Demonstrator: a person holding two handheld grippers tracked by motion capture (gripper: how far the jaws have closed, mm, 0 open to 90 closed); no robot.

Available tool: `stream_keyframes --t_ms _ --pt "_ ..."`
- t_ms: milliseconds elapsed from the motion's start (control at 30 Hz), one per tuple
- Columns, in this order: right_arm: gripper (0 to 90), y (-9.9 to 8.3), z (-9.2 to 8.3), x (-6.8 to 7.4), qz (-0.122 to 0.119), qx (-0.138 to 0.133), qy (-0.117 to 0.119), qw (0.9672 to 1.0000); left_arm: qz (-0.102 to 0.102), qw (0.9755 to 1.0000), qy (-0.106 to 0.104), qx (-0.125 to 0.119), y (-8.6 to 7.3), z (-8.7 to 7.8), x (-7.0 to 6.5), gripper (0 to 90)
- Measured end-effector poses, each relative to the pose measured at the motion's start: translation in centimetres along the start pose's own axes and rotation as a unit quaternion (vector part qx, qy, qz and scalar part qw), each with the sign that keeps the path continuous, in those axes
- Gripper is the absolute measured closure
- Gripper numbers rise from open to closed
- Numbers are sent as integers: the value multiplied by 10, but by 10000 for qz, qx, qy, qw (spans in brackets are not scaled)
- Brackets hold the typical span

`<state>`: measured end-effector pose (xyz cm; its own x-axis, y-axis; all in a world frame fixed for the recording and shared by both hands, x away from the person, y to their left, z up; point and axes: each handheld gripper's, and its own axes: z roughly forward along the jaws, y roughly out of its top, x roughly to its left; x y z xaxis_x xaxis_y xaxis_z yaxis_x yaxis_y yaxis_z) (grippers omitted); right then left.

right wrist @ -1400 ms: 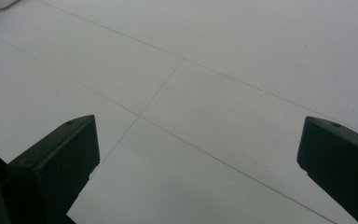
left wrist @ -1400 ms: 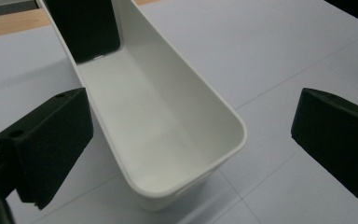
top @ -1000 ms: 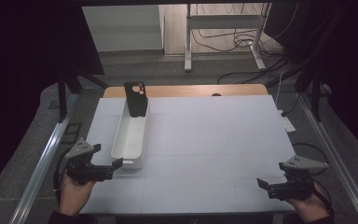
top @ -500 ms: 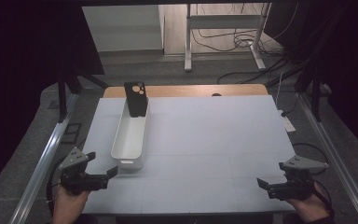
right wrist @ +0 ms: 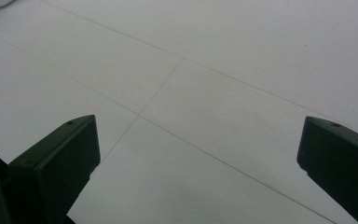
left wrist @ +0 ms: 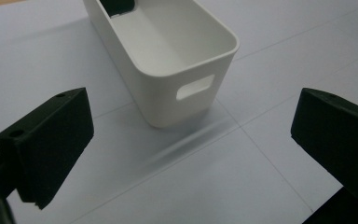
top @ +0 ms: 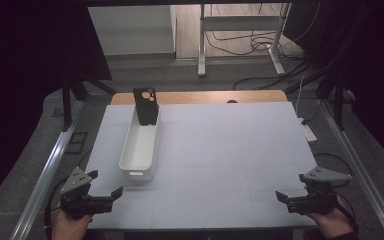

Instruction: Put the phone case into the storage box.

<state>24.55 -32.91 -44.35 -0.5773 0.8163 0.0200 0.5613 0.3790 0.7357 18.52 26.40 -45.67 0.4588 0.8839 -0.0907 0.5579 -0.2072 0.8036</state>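
Observation:
A long white bin (top: 140, 145) lies lengthwise on the white table (top: 220, 150), left of centre. A black phone case (top: 146, 106) stands upright against its far end, camera holes at the top. My left gripper (top: 105, 186) is at the table's front left corner, open and empty, just short of the bin's near end. In the left gripper view the bin (left wrist: 168, 60) with its handle slot sits between and beyond the spread jaws, and the case's lower edge (left wrist: 116, 5) shows at the top. My right gripper (top: 281, 196) rests at the front right corner, open, over bare table (right wrist: 191, 70).
The table's wooden far edge (top: 205, 96) runs behind the bin. Metal rails (top: 50, 165) flank the table on both sides. A desk frame (top: 240, 35) and cables lie on the floor beyond. Thin seam lines cross the table top.
My left gripper has drawn back toward the front left corner, away from the bin's near end. The right gripper, bin and case have stayed in place.

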Motion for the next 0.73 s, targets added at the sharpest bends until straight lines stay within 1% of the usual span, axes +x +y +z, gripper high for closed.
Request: stream_keyframes --t_ms 133,267,333,400,467,600,733 --pt "0 0 0 0 -2 0 -2 10000 -3 10000 -4 25 -4 -1 -1 1" --pt "0 0 0 0 -6 4 -5 10000 -3 10000 -49 53 -8 -2 -2 1" --pt "0 0 0 0 -9 5 -7 10000 -14 9999 -106 48 -10 -2 -2 0" --pt "0 0 0 0 -11 5 -9 10000 2 9999 -109 52 -12 -3 -2 0" --pt "0 0 0 0 -13 4 -8 10000 24 9999 -101 7 -12 -4 -2 0" --pt "0 0 0 1 -19 13 -13 10000 48 9999 -105 21 -12 -3 -3 1" --pt "0 0 0 0 -29 16 -21 10000 12 9999 -112 34 -12 -2 -2 1"
